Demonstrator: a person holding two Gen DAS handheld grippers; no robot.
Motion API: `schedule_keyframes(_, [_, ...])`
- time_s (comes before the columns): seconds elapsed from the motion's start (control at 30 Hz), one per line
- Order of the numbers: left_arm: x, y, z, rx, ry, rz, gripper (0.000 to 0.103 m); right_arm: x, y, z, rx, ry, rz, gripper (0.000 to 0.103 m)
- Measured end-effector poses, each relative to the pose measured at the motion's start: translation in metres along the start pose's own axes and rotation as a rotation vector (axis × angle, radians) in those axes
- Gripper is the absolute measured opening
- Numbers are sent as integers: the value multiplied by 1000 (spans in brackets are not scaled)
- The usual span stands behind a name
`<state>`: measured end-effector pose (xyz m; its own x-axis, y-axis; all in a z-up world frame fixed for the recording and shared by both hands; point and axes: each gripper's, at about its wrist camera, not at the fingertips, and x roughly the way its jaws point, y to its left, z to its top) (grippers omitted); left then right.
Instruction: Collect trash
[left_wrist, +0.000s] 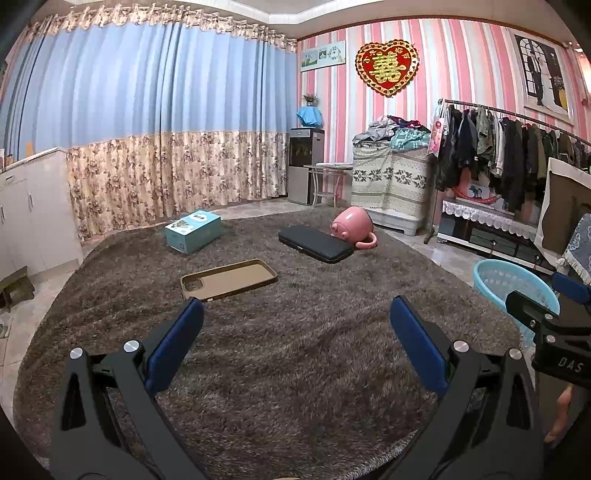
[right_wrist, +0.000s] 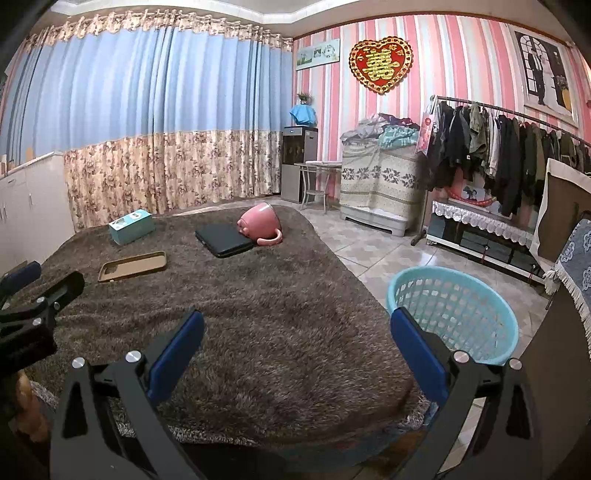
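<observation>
Both hand-held grippers, left (left_wrist: 295, 339) and right (right_wrist: 297, 350), hover spread and empty over the rug (left_wrist: 295, 369); ahead lie phone case (left_wrist: 229, 279), box (left_wrist: 193, 231), black case (left_wrist: 316, 243), mug (left_wrist: 351, 226); the basket (right_wrist: 454, 314) beside the right one looks empty.

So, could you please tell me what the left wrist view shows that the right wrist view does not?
Only the left wrist view shows the open left gripper from behind and a low wooden stool at the far left. Only the right wrist view shows the whole turquoise basket on the tiled floor and the open right gripper head-on. Both share the brown rug, tan phone case, black case, tipped pink mug and teal box.
</observation>
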<state>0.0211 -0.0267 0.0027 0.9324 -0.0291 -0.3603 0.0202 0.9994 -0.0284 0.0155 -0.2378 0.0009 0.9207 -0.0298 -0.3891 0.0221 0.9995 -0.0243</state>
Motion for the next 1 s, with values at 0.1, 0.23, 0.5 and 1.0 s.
schedule_keyframes(0.1, [-2,0,0,-1,-7,5,98,0,0,0,-2,0,-1,99])
schedule_keyframes(0.23, [-4,0,2,-1,-14,9,98,0,0,1,-3,-1,-2,99])
schedule_keyframes(0.5, [-9,0,5,0,-20,14,98,0,-1,2,-7,0,0,99])
schedule_keyframes(1.0, [-11,0,7,0,-28,19,98,-1,-1,1,-7,-4,3,99])
